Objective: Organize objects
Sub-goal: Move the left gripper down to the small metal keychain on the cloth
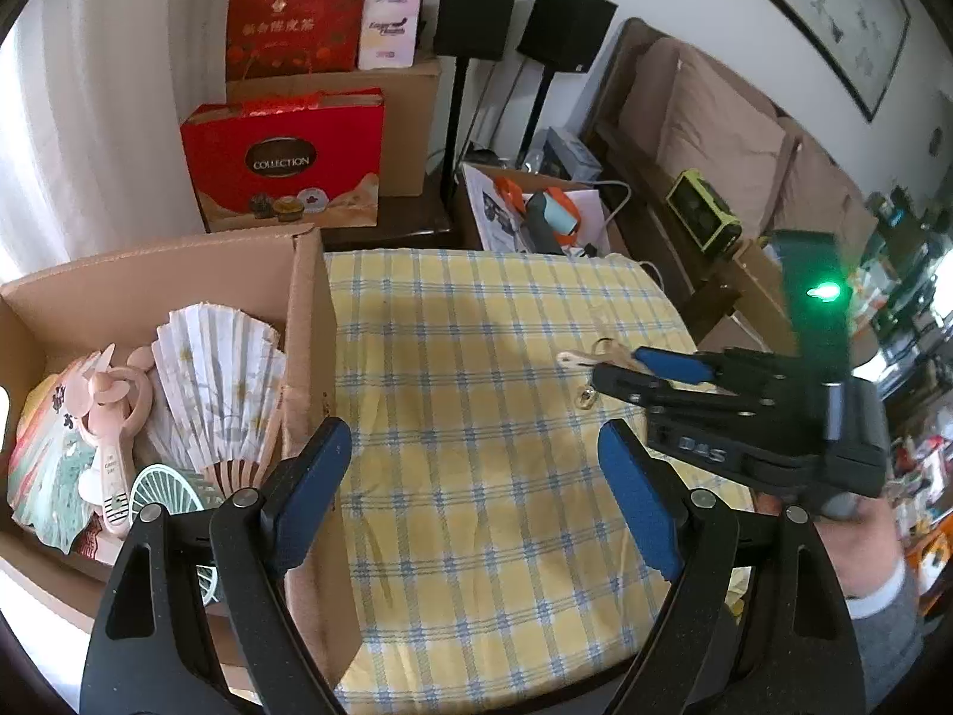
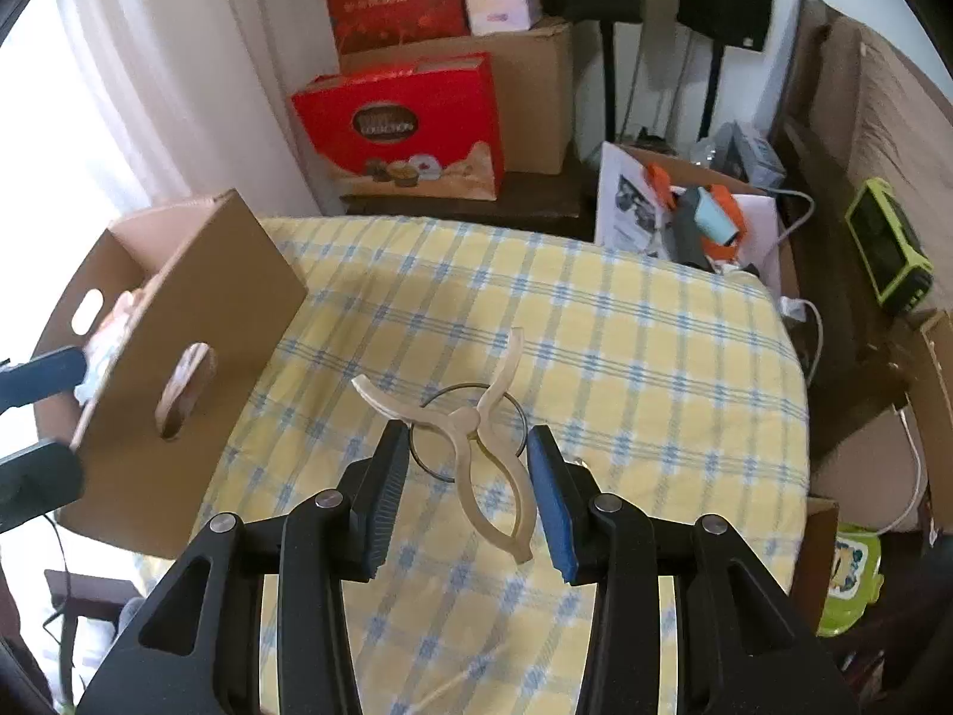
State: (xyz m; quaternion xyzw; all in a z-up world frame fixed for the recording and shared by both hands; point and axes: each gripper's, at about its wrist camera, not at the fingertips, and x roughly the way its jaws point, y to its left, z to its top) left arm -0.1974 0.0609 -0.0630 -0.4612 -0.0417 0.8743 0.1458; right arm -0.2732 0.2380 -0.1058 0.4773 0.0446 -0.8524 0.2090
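A beige plastic clip with a thin metal ring through it hangs between the pads of my right gripper, which is shut on it above the yellow plaid tablecloth. In the left wrist view the right gripper comes in from the right, the clip sticking out of its tips. My left gripper stands open with nothing in it, over the cloth beside the cardboard box. That box holds a paper folding fan, a pink hand fan and a green fan.
The cardboard box sits at the table's left end. Behind the table are red gift boxes, two black speakers on stands and an open carton of tools. A sofa and a green device lie to the right.
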